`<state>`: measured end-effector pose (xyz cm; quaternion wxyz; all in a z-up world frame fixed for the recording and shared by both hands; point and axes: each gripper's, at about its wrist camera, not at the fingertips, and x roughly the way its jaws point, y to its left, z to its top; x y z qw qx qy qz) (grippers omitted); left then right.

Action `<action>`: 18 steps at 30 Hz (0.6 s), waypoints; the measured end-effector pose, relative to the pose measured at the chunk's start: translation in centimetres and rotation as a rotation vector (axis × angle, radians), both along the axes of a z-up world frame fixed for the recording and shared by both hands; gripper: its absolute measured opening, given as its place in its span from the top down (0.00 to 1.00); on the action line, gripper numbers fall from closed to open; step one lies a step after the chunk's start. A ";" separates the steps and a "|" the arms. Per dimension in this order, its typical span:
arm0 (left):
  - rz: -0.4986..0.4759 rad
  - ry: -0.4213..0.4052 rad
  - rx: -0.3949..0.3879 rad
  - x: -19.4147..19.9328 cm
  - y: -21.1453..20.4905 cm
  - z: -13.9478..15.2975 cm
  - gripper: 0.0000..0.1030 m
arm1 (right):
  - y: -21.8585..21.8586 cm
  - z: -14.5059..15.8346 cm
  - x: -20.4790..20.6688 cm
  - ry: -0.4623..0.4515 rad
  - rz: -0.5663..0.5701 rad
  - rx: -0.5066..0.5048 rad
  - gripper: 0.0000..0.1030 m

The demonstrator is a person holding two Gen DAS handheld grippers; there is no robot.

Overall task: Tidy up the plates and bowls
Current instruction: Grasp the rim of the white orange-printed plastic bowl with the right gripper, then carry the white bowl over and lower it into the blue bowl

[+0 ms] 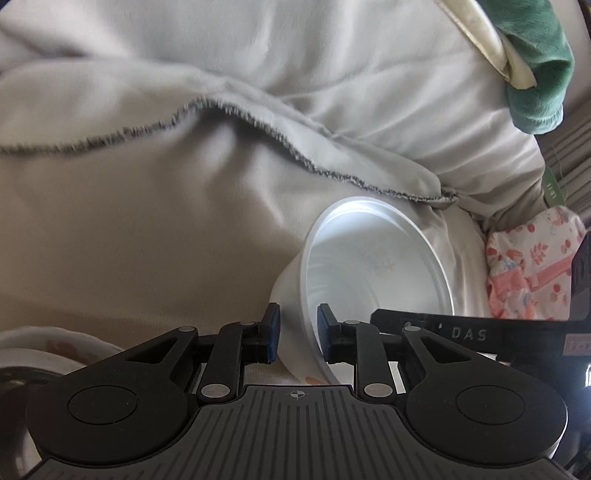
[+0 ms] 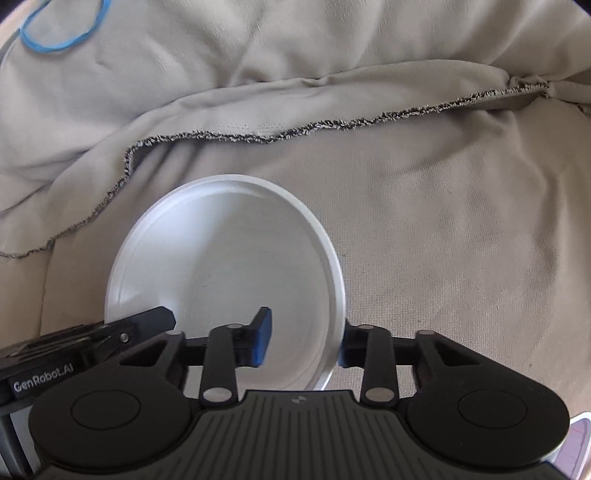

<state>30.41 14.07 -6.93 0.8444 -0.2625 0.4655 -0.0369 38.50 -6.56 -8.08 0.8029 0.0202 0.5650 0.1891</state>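
A white plastic bowl (image 1: pixel 373 269) is held tilted above a beige cloth. My left gripper (image 1: pixel 297 332) is shut on its near wall, one blue pad outside and one inside. The same bowl shows in the right wrist view (image 2: pixel 225 269). My right gripper (image 2: pixel 304 338) straddles its right rim, with the left pad inside and the right pad outside. Its jaws stand wider than the thin rim, so I cannot tell if they grip. The other gripper's black body (image 2: pixel 92 339) crosses the lower left.
A rumpled beige cloth (image 1: pixel 147 229) with a frayed edge (image 2: pixel 332 123) covers the surface. A green cloth (image 1: pixel 535 74) and a pink patterned cloth (image 1: pixel 524 273) lie at the right. A dish rim (image 1: pixel 22 354) shows at lower left. A blue rubber band (image 2: pixel 59 29) lies far left.
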 end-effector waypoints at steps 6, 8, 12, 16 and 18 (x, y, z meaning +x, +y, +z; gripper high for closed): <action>-0.017 -0.004 0.059 0.1 -1.0 0.5 0.77 | -0.3 0.6 -0.2 -0.022 0.031 0.030 0.70; -0.011 0.027 0.059 0.5 -1.1 -0.5 0.78 | -0.3 0.1 -0.1 -0.017 0.024 0.010 0.70; 0.002 0.045 0.032 1.1 -0.9 -1.8 0.79 | -0.4 -1.0 0.2 0.011 0.013 0.002 0.70; -0.009 0.041 0.045 1.2 -1.0 -2.1 0.78 | -0.3 -1.8 0.5 0.044 0.008 0.007 0.70; -0.012 0.039 0.053 1.3 -1.4 -2.3 0.77 | -0.2 -2.0 0.6 0.047 0.009 0.009 0.70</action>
